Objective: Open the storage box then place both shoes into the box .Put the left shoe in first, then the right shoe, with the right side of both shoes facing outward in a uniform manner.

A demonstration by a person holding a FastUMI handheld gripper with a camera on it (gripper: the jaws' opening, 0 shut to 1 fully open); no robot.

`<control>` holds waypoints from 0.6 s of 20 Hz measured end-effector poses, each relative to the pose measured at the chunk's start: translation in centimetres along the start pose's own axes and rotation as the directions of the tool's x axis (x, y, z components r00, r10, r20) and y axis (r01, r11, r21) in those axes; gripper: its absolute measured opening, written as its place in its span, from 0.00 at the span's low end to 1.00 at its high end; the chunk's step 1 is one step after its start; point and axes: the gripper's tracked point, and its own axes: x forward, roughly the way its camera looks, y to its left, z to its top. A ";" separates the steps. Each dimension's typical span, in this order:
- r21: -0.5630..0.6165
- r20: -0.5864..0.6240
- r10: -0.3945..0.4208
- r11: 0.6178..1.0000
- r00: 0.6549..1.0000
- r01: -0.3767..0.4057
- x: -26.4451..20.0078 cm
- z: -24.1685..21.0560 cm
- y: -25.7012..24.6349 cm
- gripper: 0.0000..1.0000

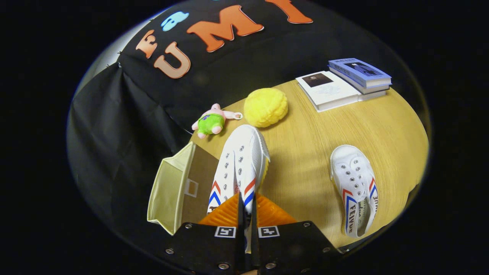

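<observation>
Box (174,193) already open, sits left of fingers, looks empty far as I can tell. Gripper (246,214) pinching heel of first shoe (238,164), lifted beside box. Second shoe (355,189) waiting on table (305,152). Roughly third done, I'd say.

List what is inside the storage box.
The storage box is open, showing bare inner walls. The shoe clamped in the gripper hangs beside the opening and hides part of the interior.
</observation>
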 end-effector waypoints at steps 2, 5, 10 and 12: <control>-0.017 0.019 0.026 1.000 0.999 -0.026 -0.4 1.2 2.4 0.07; -0.050 0.043 0.064 0.997 0.997 -0.061 -0.5 2.5 5.8 0.07; -0.137 0.061 0.152 0.980 0.986 -0.143 0.6 2.6 11.9 0.07; -0.177 0.059 0.188 0.969 0.980 -0.175 1.4 2.2 14.2 0.07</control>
